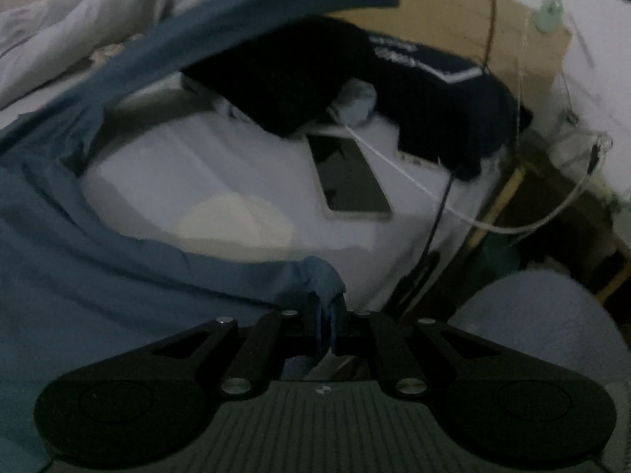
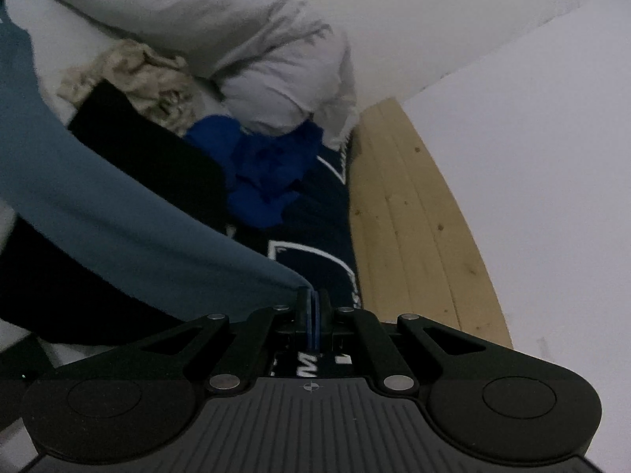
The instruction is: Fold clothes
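A steel-blue garment [image 1: 71, 260] hangs stretched between my two grippers above a white bed. My left gripper [image 1: 325, 303] is shut on a bunched corner of it, and the cloth spreads away to the left and arcs over the top of that view. My right gripper [image 2: 313, 295] is shut on another corner of the steel-blue garment [image 2: 118, 213], which runs off to the upper left as a taut band. Below lie a black garment [image 1: 284, 79] and a navy one with white lettering [image 2: 315, 260].
A phone [image 1: 347, 173] lies on the white bed sheet [image 1: 189, 165] with a white cable [image 1: 414, 185] across it. Bright blue crumpled cloth [image 2: 268, 165], a beige cloth [image 2: 130, 71] and a grey pillow [image 2: 244, 39] lie further up. A wooden bed frame [image 2: 410, 213] borders the white wall. A person's knee [image 1: 544, 315] shows at the right.
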`<control>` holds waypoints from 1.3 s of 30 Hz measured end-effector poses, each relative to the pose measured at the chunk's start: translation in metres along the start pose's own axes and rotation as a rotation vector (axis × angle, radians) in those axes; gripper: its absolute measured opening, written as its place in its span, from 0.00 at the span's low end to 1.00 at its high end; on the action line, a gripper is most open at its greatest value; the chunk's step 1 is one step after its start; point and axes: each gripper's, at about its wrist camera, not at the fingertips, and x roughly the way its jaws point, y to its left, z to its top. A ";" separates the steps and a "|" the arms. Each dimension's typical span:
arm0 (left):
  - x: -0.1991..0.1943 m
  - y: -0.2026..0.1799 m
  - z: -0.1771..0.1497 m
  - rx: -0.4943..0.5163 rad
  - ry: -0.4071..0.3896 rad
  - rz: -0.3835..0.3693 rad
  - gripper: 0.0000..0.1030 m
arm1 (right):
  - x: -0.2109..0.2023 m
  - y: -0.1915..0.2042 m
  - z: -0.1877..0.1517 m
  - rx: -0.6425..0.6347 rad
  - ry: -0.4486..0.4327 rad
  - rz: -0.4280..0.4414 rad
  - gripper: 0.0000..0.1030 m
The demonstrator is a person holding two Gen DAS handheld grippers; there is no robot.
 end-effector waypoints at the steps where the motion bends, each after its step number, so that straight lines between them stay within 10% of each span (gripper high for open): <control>1: 0.005 -0.003 -0.002 0.021 0.020 0.009 0.06 | 0.008 0.000 -0.003 -0.005 0.007 0.002 0.02; 15: 0.008 -0.023 -0.035 0.227 0.248 -0.032 0.09 | 0.117 0.012 -0.042 0.052 0.119 -0.038 0.02; 19: 0.011 -0.003 -0.036 0.098 0.253 -0.091 0.33 | 0.137 0.023 -0.050 0.062 0.158 -0.039 0.03; 22: 0.000 0.011 -0.030 0.009 0.198 -0.128 0.70 | 0.147 0.030 -0.060 0.066 0.191 -0.044 0.14; 25: -0.019 0.021 -0.019 -0.047 0.107 -0.134 0.85 | 0.144 0.022 -0.078 0.137 0.198 -0.098 0.55; 27: -0.032 0.026 -0.011 -0.072 0.044 -0.127 0.86 | 0.127 0.008 -0.093 0.243 0.164 -0.096 0.77; 34: -0.052 0.024 0.022 -0.057 -0.144 -0.035 0.97 | 0.009 -0.021 -0.151 0.723 -0.093 -0.087 1.00; 39: -0.055 0.002 0.070 0.017 -0.277 0.034 0.97 | -0.065 0.010 -0.217 1.287 -0.285 -0.160 1.00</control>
